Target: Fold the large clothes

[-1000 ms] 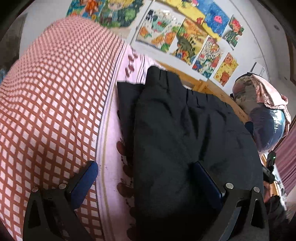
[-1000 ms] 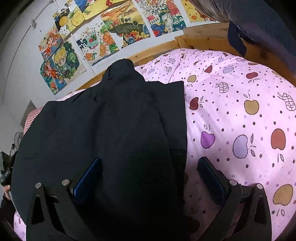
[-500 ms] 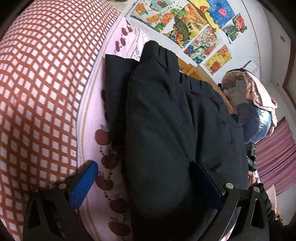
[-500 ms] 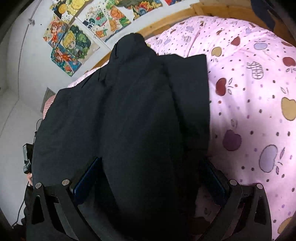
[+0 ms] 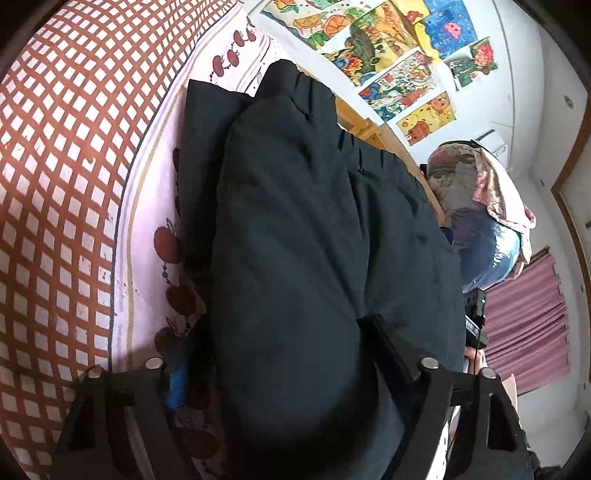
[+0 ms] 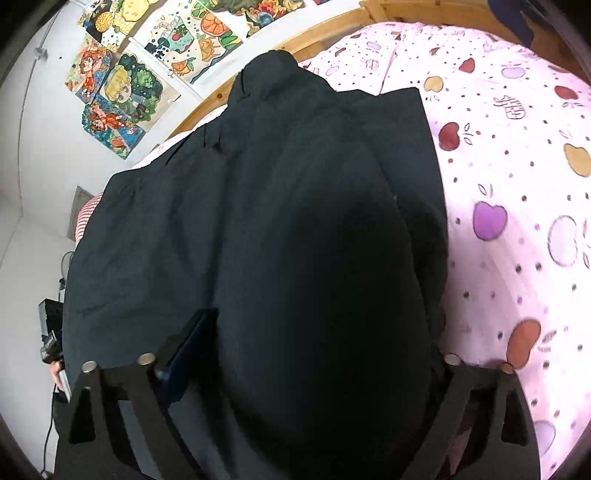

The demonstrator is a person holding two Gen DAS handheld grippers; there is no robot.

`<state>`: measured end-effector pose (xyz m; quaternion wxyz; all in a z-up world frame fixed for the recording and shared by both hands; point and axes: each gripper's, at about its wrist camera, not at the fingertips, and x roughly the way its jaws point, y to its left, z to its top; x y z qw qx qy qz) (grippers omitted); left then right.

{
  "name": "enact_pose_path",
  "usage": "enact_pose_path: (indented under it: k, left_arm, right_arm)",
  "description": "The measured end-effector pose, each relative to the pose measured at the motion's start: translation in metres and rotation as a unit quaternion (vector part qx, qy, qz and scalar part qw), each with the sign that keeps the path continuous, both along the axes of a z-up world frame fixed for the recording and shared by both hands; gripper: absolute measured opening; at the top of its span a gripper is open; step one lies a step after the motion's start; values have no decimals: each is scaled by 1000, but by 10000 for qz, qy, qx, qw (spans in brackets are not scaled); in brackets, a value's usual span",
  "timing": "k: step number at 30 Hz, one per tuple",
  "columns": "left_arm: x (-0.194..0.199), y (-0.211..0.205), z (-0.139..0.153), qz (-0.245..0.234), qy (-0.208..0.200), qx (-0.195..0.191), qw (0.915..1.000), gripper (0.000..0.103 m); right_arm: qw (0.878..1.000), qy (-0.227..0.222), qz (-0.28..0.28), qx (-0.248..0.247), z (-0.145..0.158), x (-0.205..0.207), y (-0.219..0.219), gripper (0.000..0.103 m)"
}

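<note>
Nearest in the left wrist view, the left gripper (image 5: 280, 373) has a thick roll of the black garment (image 5: 295, 229) bulging between its two fingers, pinched tight from both sides; its blue pad (image 5: 179, 380) shows only as a sliver beside the cloth. In the right wrist view the right gripper (image 6: 306, 350) does the same at the other end, clamped on a dark fold of the black garment (image 6: 280, 206); its left blue pad (image 6: 188, 354) presses the fabric, the other pad hidden under it. The garment lies folded in layers on the pink apple-print sheet (image 6: 517, 184), a flat lower layer sticking out past the raised roll; on the left side the sheet (image 5: 147, 206) borders a red checked blanket (image 5: 62, 155). Beyond runs the wooden bed frame (image 6: 325, 33); above it colourful drawings (image 6: 122, 85) hang on the white wall; a heap of bedding (image 5: 476, 192) and a pink curtain (image 5: 524, 317) sit farther off.
</note>
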<state>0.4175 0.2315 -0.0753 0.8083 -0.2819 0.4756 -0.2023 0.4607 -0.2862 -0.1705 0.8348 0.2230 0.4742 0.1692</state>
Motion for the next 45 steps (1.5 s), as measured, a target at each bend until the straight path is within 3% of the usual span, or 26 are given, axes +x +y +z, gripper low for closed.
enact_pose_path:
  k: [2, 8, 14, 21, 28, 36, 45]
  left_arm:
    - [0, -3, 3, 91, 65, 21, 9999, 66]
    - [-6, -26, 28, 193, -147, 395, 9989, 39]
    - [-17, -29, 47, 481, -219, 101, 9986, 27]
    - [-49, -25, 85, 654, -550, -267, 9960, 23]
    - [-88, -23, 119, 630, -648, -153, 9958, 23]
    - [-146, -13, 127, 720, -660, -13, 9952, 23]
    - [-152, -18, 95, 991, -420, 614, 9923, 26]
  right_arm:
    - [10000, -8, -86, -12, 6, -3, 3, 70]
    - [9993, -113, -276, -205, 21, -11, 4, 43]
    - [9978, -336, -354, -450, 48, -19, 4, 24]
    - [9959, -726, -174, -510, 101, -40, 7, 21]
    - [9940, -981, 57, -480, 137, -82, -6, 21]
    - [9920, -1187, 275, -345, 138, -139, -24, 21]
    - [9936, -987, -96, -542, 85, -152, -31, 26]
